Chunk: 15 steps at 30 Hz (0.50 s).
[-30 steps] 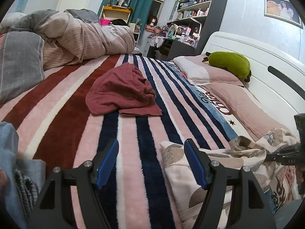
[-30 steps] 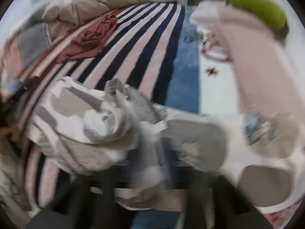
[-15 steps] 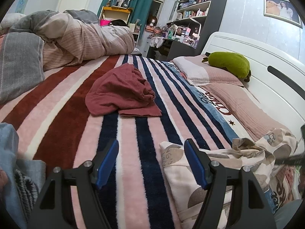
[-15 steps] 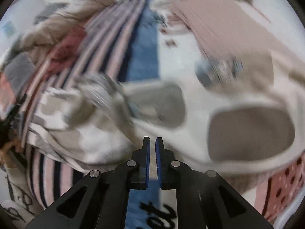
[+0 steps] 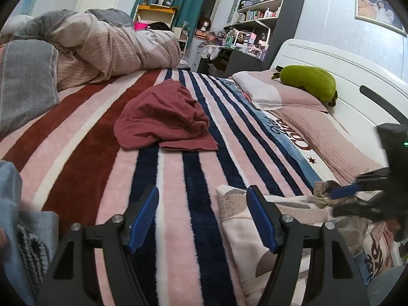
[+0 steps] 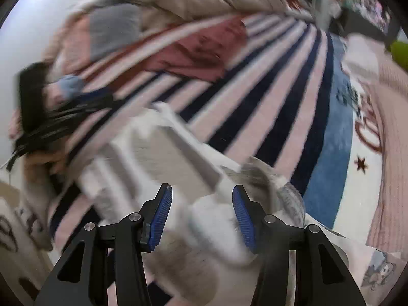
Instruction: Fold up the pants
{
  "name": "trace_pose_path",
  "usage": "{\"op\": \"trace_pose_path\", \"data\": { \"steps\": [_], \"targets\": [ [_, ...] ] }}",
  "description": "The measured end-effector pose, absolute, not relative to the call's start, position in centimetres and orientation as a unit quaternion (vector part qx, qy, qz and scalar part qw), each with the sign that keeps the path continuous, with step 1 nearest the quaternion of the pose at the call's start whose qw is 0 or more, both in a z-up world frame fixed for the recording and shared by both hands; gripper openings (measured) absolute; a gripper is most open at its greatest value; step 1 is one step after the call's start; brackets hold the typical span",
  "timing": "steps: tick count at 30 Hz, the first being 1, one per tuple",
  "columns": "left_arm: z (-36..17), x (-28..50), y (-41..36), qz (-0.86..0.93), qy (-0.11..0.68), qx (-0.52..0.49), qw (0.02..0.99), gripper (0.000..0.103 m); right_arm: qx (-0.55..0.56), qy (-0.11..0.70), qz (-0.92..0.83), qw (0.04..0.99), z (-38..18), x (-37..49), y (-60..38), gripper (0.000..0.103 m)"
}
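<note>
Folding looks barely begun: the cream, grey-patterned fabric pants [image 5: 275, 219] lie rumpled at the near right of the striped fleece blanket [image 5: 178, 178], with the left gripper [image 5: 202, 216] and right gripper [image 6: 202, 215] both spread wide, gripping nothing.

Bare striped blanket [image 5: 84, 153] ahead; red garment [image 5: 163, 119] lies farther up it.

We find the left gripper [image 5: 202, 215] open above the striped blanket [image 5: 84, 150]. The patterned pants [image 5: 257, 244] lie crumpled beside it; the right gripper [image 5: 343, 192] touches them. A maroon garment [image 5: 163, 117] lies well apart.
</note>
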<state>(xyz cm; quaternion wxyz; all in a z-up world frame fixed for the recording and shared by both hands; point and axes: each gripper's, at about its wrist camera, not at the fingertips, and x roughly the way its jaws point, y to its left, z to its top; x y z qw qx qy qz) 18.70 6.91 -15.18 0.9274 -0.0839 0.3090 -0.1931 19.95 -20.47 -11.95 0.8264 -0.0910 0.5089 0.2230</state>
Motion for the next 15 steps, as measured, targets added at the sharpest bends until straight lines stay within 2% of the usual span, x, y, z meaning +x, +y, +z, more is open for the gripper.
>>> {"op": "trace_pose_path", "data": {
  "steps": [1,4,11,15],
  "targets": [
    [-15.1,18.7,6.8,-0.200,0.308,-0.082,0.926,0.067,-0.088,0.522,0.198,0.825,-12.8,20.9,-21.2,0.045],
    [-15.1,18.4,5.2,-0.242,0.314,-0.051,0.916,0.076,-0.076,0.525,0.141,0.836,-13.8,21.4,-24.3,0.044],
    [-14.6,18.7,-1.1,-0.348,0.325,0.065,0.877,0.076,0.003,0.533,0.093,0.841,-15.3,18.6,-31.0,0.045],
    [-15.0,19.8,-5.0,-0.400,0.351,0.139,0.835,0.075,0.017,0.509,0.091,0.856,-14.7,16.4,-32.1,0.045]
  ]
}}
